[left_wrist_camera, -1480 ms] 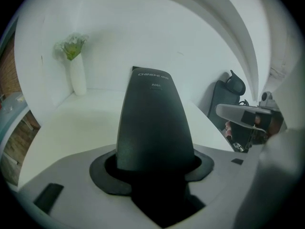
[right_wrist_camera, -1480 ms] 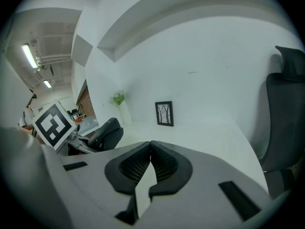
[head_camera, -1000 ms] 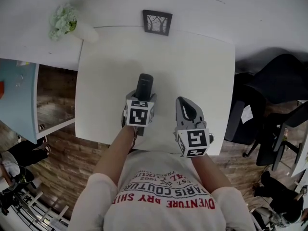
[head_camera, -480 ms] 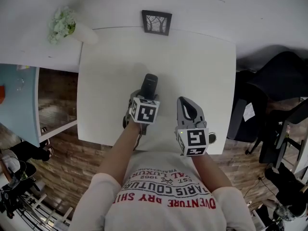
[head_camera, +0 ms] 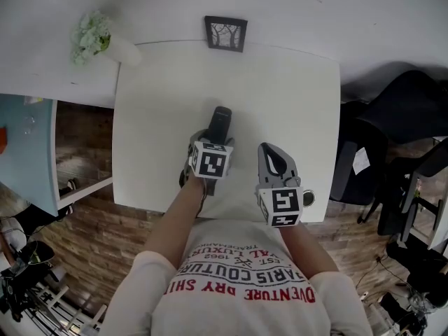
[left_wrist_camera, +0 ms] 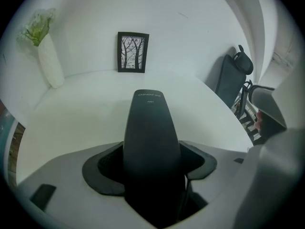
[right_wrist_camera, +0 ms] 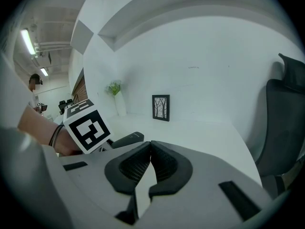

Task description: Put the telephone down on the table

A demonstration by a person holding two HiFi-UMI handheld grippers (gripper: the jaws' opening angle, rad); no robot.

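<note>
- Telephone (head_camera: 219, 121): black handset, lay on the white table (head_camera: 294, 103) between the jaws of your left gripper (head_camera: 212, 145).
- Those jaws had just been widening, pads off it; only the left gripper view showed them.
- Right gripper (right_wrist_camera: 150, 149): jaws met, nothing held.

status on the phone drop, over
Left gripper jaws just opening, telephone loose between them, on or just off the table. Right gripper shut, empty. Nothing in the way; picture frame far back.
</note>
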